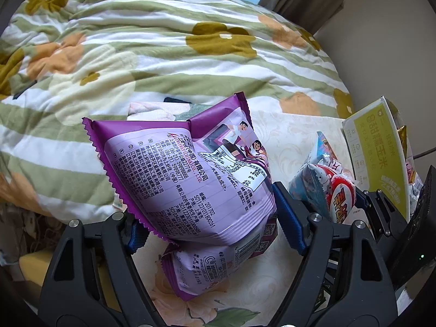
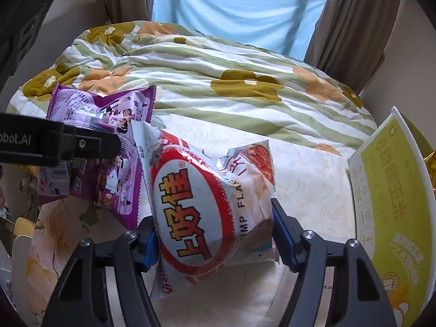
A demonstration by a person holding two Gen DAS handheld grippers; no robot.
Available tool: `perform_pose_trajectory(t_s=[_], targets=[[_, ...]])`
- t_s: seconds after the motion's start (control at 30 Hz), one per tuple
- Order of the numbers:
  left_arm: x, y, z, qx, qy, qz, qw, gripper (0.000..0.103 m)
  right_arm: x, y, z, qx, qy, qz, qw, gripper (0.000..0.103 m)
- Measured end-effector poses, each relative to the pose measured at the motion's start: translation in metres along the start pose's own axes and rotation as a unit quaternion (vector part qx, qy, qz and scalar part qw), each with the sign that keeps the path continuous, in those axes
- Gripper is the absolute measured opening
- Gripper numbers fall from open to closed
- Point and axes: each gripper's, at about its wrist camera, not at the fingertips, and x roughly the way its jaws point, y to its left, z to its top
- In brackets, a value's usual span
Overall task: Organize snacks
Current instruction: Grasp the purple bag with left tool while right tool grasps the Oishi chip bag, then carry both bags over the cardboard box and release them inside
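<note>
Snacks | we clamp the purple bag (image 1: 190, 179) in the left gripper (image 1: 209, 218) | right gripper (image 2: 215, 231) grips the red-and-white bag (image 2: 207, 207) | both lifted off the tabletop (image 2: 308, 185), likely for sorting beside the yellow box (image 2: 392, 218).

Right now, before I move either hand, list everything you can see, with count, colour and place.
purple snack bag: one clearly, purple, held in the left jaws; more purple packaging sits below it.
shrimp snack bag: one, white and red, held in the right jaws.
corn box: one, yellow-green and white, upright at the right.
quilt: one, green-striped floral, behind.
floral cloth: one, cream, under the snacks.
curtain: light blue, at the back.
left gripper: black, blue pads.
right gripper: black, blue pads.
</note>
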Motion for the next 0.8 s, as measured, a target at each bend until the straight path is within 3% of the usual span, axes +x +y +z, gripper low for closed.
perform_pose_trajectory(t_s=[0.2,0.43,0.8], targets=[[-0.029,-0.016,0.002,0.018,-0.025,0.014,0.9994,0.077,-0.015,-0.006,0.004,0.019,-0.011,0.018,1.000,0.060],[-0.082,-0.059,0.012,0.048,-0.067,0.024,0.9963,0.077,-0.068,-0.030,0.022,0.044,-0.056,0.029,0.997,0.060],[-0.137,-0.201,0.028,0.082,-0.128,0.001,0.9883,0.077,-0.172,-0.139,0.041,0.083,-0.113,0.054,0.989,0.060]])
